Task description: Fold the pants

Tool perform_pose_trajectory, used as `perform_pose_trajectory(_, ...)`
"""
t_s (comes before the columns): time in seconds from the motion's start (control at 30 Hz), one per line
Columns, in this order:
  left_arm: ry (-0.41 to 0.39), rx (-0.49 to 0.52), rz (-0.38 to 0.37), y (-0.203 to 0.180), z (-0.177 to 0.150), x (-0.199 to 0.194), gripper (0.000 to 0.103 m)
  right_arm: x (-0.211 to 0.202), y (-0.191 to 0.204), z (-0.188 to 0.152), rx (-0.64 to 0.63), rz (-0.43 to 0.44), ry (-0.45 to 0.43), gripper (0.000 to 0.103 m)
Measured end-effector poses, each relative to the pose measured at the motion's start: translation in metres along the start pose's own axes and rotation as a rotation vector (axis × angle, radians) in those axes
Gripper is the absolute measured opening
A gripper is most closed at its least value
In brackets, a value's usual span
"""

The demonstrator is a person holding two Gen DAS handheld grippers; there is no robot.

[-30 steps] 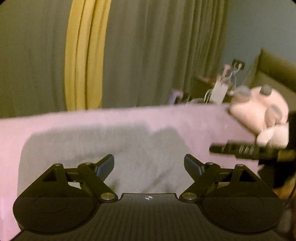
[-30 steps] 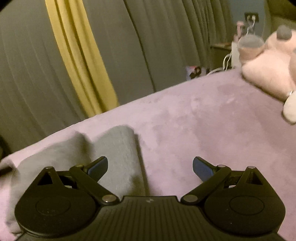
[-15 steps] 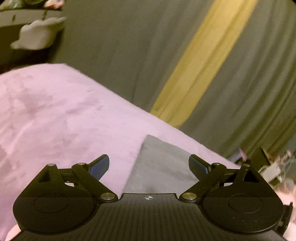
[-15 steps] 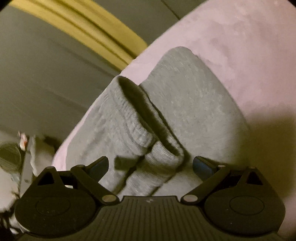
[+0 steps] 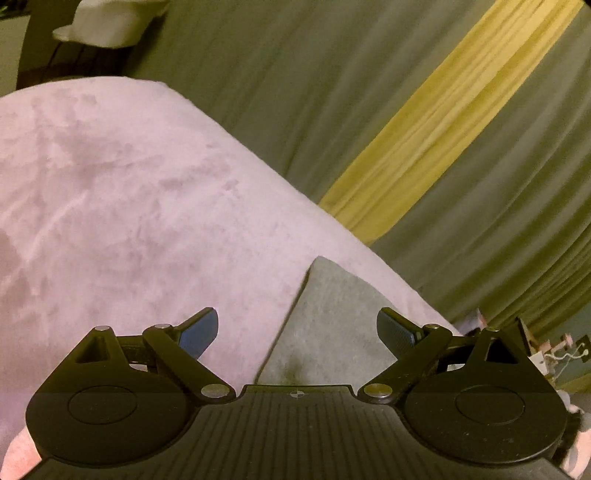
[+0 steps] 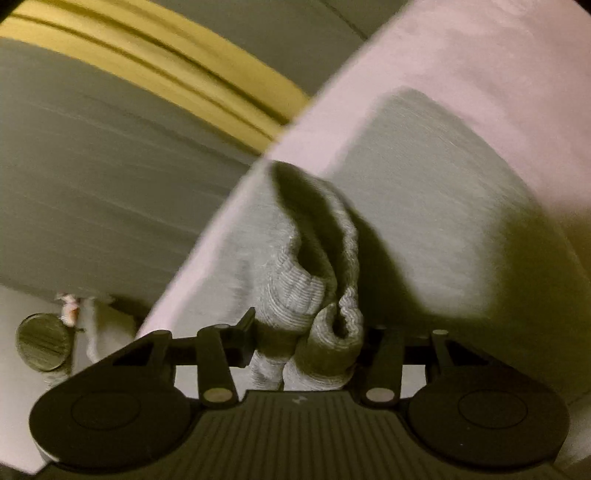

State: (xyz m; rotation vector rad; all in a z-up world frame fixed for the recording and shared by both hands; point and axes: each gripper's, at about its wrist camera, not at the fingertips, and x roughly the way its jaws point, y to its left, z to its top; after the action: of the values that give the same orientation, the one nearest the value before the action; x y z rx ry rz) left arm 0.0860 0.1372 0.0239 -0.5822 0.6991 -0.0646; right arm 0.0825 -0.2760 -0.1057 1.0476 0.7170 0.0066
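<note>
Grey pants lie on a pink blanket. In the right wrist view their ribbed cuffs bunch between the fingers of my right gripper, which has closed in on them. In the left wrist view a flat corner of the pants points away from me, and my left gripper hovers open over it, its left finger over the blanket.
Grey curtains with a yellow stripe hang behind the bed. A white object sits at the far upper left. A nightstand with cables shows at the right edge. A round object lies beyond the bed edge.
My right gripper has moved down onto the ribbed cuffs and its fingers have closed around them. My left gripper has come slightly nearer to the pants corner and stays open.
</note>
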Motion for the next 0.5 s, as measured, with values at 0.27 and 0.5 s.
perform_pose_trajectory(0.27,0.003,0.026,0.0,-0.009,-0.003,-0.001,0.096,-0.068,0.017,0.007,0.098,0.301,-0.146,0.042)
perform_pose_trajectory(0.5,0.074,0.055,0.019,-0.015,-0.014,0.014,0.097,-0.065,-0.065,-0.005,-0.071,-0.379,-0.092,0.072)
